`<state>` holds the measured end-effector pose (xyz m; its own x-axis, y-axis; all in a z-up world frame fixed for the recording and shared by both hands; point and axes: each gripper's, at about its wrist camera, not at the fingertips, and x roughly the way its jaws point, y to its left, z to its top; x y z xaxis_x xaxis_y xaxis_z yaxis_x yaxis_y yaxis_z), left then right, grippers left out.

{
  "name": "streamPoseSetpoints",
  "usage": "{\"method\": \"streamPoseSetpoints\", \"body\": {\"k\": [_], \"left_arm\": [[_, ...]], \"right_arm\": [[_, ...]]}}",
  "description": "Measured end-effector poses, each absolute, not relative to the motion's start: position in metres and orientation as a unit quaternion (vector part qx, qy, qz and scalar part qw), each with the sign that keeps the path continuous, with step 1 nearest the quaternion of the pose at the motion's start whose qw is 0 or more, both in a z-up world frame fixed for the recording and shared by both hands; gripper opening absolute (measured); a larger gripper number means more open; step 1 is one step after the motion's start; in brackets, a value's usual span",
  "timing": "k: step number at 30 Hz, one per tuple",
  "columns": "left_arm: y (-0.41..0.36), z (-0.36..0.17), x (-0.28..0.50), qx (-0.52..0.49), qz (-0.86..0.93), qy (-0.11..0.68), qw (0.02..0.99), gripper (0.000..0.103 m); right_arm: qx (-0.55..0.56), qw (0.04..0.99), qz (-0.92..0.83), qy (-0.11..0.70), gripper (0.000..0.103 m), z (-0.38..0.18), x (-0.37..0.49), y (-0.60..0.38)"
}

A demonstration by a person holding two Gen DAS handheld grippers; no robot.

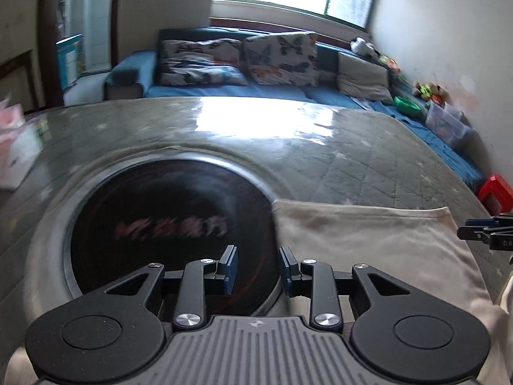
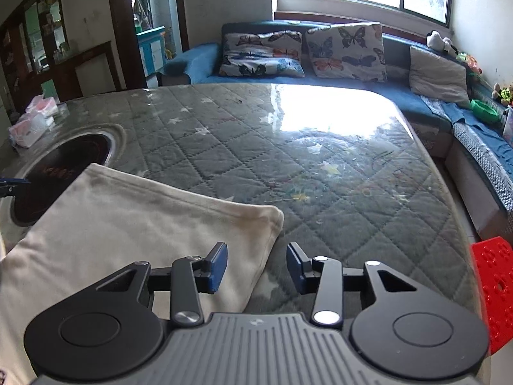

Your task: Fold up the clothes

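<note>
Evidently poised for a fresh fold: left gripper (image 1: 258, 269) and right gripper (image 2: 256, 268) both gaping, clamped on nothing, flanking the cream garment (image 2: 128, 218) lying flat on the quilted tablecloth (image 2: 320, 176), beside the round cooktop (image 1: 173, 224). Garment type unclear, near edge cut off; cooktop lettering blurred beyond reading

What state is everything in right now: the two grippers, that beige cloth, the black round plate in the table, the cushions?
Left gripper: open, holding nothing, above the cloth's left edge.
Right gripper: open, holding nothing, above the cloth's right edge.
Beige cloth: lying flat on the table, partly covering the round plate.
Black round plate: set into the table, partly covered.
Butterfly cushions: propped against the sofa back.
</note>
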<state>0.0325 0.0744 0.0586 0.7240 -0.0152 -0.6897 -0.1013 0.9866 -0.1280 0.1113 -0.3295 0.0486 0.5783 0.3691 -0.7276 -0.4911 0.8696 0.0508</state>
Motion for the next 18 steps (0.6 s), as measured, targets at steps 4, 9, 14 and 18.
{"method": "streamPoseSetpoints", "body": {"k": [4,9,14,18], "left_arm": [[0.065,0.046,0.067,-0.067,0.019,0.390,0.918,0.031],[0.060,0.035,0.091,-0.058,0.010,0.398,0.916,0.031],[0.061,0.033,0.101,-0.042,-0.004,0.392,0.919,0.006],[0.065,0.032,0.110,-0.030,-0.001,0.386,0.922,0.003]], "right_arm": [[-0.075,0.881,0.238,0.401,0.035,0.039,0.129,-0.325],[-0.070,0.878,0.242,0.407,0.027,0.034,0.139,-0.324],[-0.075,0.878,0.247,0.404,0.011,0.034,0.145,-0.316],[-0.084,0.881,0.246,0.395,0.007,0.036,0.153,-0.306]]}}
